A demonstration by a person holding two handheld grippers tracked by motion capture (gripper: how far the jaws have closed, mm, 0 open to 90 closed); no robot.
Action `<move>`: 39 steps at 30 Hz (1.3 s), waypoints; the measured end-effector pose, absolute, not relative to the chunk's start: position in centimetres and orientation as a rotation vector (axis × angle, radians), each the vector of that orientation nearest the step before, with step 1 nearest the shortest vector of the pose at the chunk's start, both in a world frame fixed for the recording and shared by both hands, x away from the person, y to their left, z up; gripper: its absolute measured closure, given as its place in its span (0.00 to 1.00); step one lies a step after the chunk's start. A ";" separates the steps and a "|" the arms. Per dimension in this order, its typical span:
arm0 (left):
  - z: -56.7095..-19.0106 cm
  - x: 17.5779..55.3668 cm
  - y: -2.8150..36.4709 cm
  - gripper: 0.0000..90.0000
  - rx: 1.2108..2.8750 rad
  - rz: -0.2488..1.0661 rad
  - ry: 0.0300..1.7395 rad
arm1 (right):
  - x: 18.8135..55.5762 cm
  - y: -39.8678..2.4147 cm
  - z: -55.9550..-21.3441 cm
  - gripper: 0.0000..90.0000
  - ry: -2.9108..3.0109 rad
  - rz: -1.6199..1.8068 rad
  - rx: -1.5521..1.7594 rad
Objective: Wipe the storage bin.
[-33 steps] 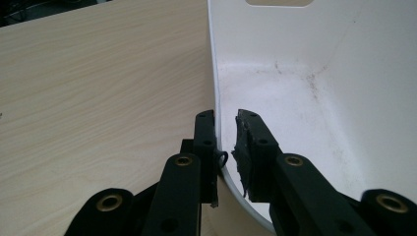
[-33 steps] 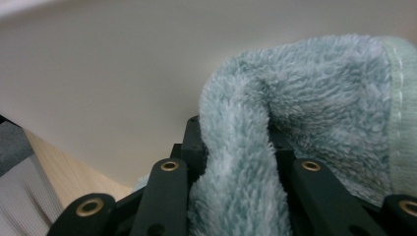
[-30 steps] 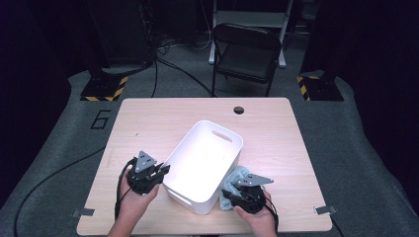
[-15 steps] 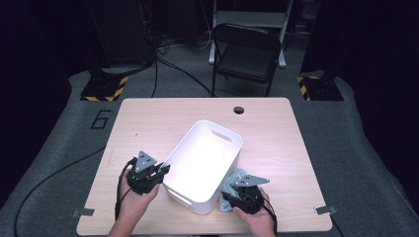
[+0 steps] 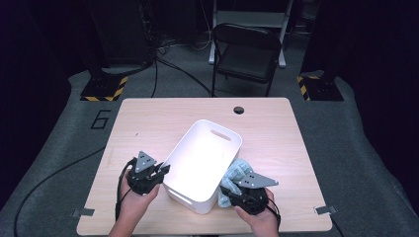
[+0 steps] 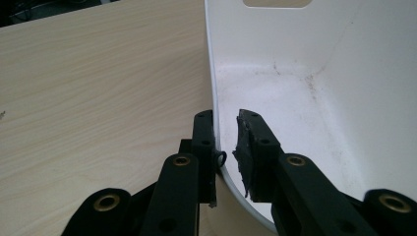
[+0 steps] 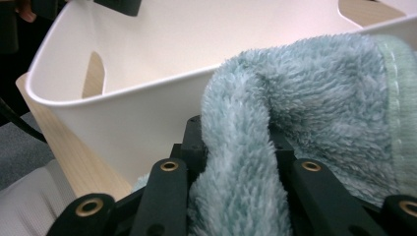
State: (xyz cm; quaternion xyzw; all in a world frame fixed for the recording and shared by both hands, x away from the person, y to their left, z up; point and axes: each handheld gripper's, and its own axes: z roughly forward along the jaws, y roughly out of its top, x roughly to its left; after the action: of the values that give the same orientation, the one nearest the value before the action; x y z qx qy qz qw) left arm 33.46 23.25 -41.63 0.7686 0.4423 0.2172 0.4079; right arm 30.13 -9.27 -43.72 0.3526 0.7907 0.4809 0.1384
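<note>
Left gripper clamps the white bin wall, forearm level. Right gripper pinches the teal towel beside the bin. Floor marking "6".

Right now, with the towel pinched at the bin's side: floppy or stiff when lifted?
Likely floppy: the light blue towel bulges in soft folds over the right gripper, whose jaws are shut on it. Probably light; its fluffy pile should grip well. Loose ends may snag the white bin.
</note>
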 end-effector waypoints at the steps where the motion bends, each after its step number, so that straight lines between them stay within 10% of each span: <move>1: -41.6 33.5 23.2 0.87 1.936 0.549 1.115 | 30.1 -9.3 -43.6 0.78 2.288 1.387 1.012; 39: -42.0 33.2 23.5 0.81 1.864 0.539 1.155 | 32.9 -8.7 -50.4 0.78 2.424 1.286 1.192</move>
State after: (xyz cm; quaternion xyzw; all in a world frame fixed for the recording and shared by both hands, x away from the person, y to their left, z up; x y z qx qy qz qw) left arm 33.23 23.48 -41.99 0.7463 0.4623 0.2158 0.4275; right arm 32.85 -8.72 -50.36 0.3973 0.8080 0.4285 0.0750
